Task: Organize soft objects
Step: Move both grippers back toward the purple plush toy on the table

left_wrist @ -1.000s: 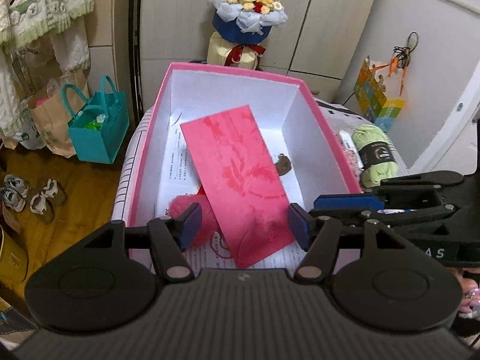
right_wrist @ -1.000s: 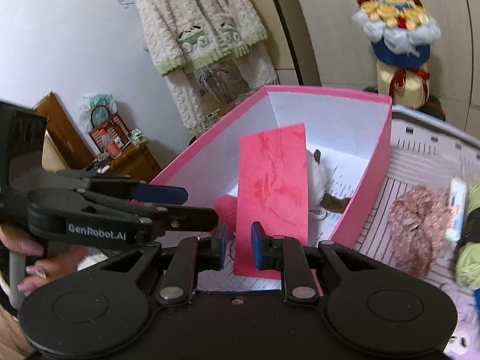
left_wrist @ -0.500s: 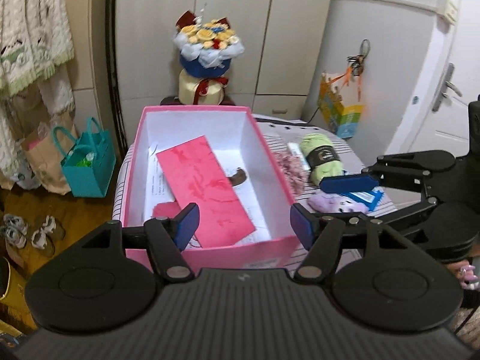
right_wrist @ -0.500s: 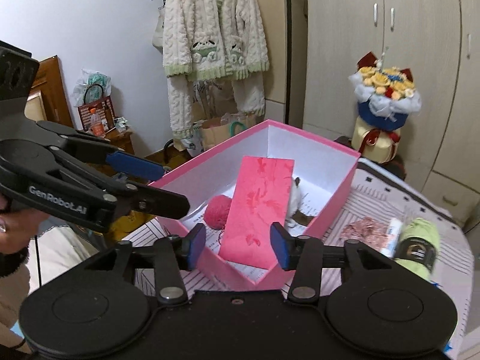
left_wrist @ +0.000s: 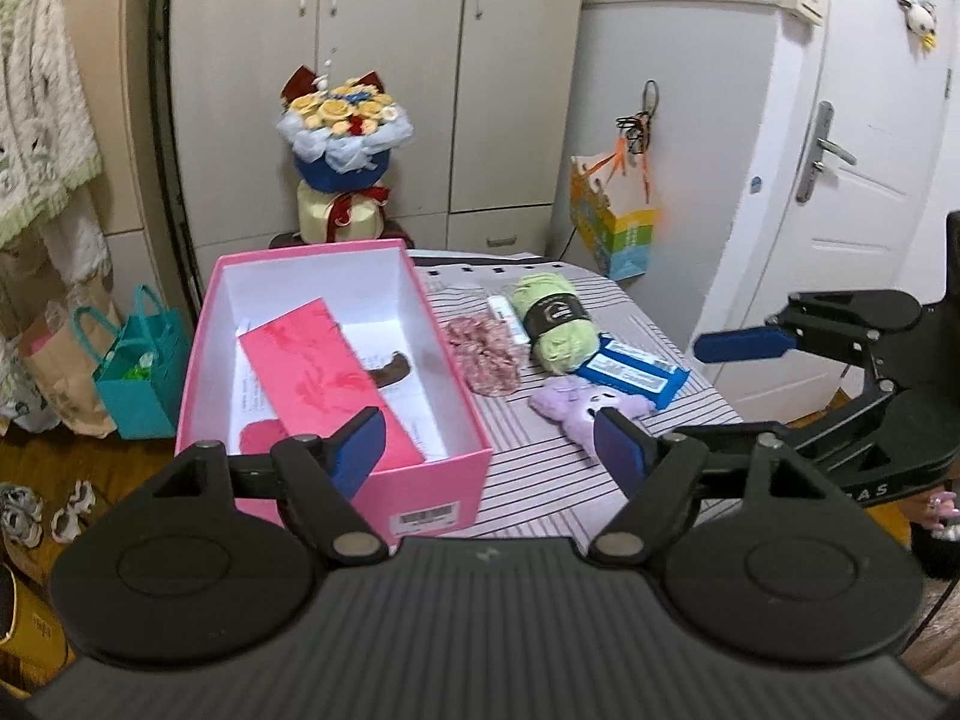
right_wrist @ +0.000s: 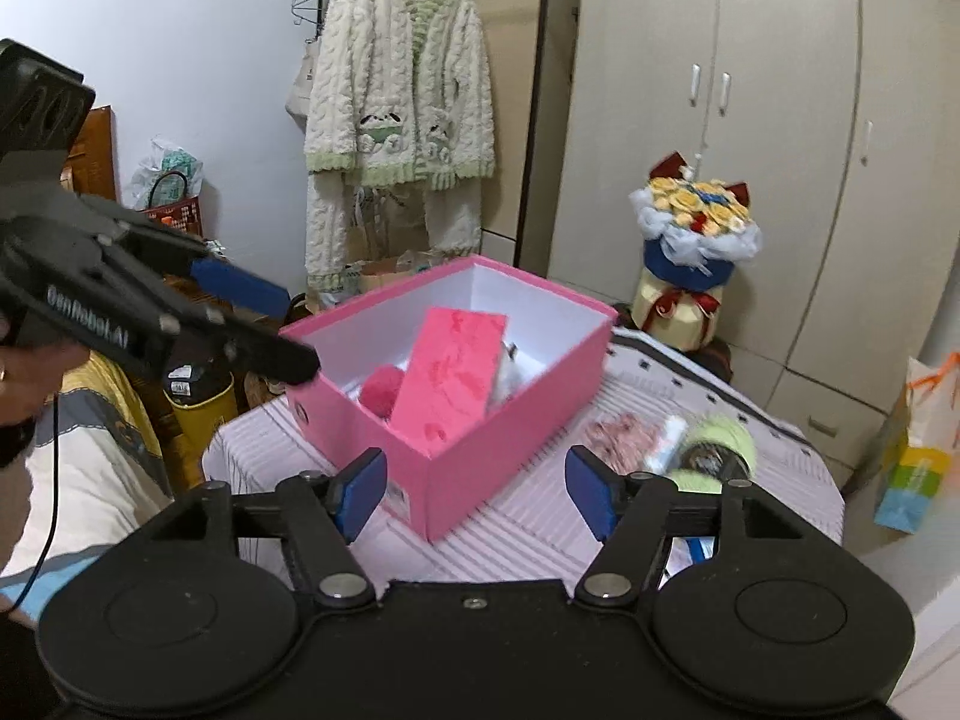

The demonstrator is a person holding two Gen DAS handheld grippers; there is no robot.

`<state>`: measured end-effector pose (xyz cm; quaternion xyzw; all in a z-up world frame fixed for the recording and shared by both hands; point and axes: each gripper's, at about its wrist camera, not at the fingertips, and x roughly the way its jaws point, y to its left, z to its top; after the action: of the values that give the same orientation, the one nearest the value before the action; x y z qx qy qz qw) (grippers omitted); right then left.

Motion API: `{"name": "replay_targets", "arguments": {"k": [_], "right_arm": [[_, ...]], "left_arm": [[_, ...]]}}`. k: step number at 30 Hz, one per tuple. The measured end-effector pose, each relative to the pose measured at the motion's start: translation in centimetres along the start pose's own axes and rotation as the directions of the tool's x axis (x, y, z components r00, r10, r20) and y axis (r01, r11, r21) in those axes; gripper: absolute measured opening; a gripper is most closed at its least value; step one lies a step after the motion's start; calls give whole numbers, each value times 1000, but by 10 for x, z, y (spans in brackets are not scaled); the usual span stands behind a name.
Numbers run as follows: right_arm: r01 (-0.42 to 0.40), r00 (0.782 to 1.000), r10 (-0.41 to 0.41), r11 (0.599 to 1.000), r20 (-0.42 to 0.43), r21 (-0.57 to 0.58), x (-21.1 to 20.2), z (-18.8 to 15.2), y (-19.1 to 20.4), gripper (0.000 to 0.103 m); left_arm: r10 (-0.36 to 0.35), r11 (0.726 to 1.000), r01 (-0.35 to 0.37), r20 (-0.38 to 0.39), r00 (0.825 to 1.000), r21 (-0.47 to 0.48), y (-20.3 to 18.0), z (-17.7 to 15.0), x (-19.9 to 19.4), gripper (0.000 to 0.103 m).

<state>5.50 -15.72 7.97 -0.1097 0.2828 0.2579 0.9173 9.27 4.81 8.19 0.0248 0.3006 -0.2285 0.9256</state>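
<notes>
Pink box (left_wrist: 420, 498) stands on the striped table (left_wrist: 540, 480), open top up, at the table's left edge in the left wrist view, presumably the collecting bin, since soft things already lie in it. Inside: a pink card (left_wrist: 318, 378) leaning at a slant across the floor, a pink pom-pom (right_wrist: 379, 389) at the near end, and a white fluffy item (right_wrist: 510, 375) mostly hidden behind the card in the right wrist view; a dark brown shape (left_wrist: 390, 371) pokes out from under the card, identity unclear. Outside the box, toward the table's right and far edges: a pink scrunchie (left_wrist: 483, 354) just beside the box wall, a white tube (left_wrist: 507, 321), a green yarn ball (left_wrist: 555, 321), a blue packet (left_wrist: 630, 375) and a lilac plush (left_wrist: 591, 408), bunched close, likely waiting to be sorted. Left gripper (left_wrist: 489, 450) hangs above the near edge of the table, jaws opening, nothing between them. Right gripper (right_wrist: 474, 495) likewise, jaws opening and empty, aimed at the box's near corner. The table's near edge is cut off by the gripper bodies; the yarn is blurred in the right wrist view; the box floor under the card cannot be read.
</notes>
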Motion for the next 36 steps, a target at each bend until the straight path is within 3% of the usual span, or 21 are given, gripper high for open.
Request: {"name": "replay_targets", "arguments": {"k": [8,17,27,32,36], "right_arm": [[37,999,-38,998,9,58,-19,-41,-33,72],[30,1000,-30,994,-8,103,-3,-74,-59,75],[13,1000,-13,997,-1,73,42,-104,-76,86],[36,999,-36,999,-2,31,69,-107,-83,87],[37,999,-37,999,2,6,89,-107,-90,88]], "left_arm": [[-78,995,80,-23,997,55,-34,-7,28,78],[-170,982,176,-100,980,62,-59,-17,79,78],[-183,978,188,-56,982,91,-84,-25,122,78],[-205,978,207,-69,976,18,-81,-26,151,78],[-182,983,181,-80,980,-20,-80,-27,179,78]]}}
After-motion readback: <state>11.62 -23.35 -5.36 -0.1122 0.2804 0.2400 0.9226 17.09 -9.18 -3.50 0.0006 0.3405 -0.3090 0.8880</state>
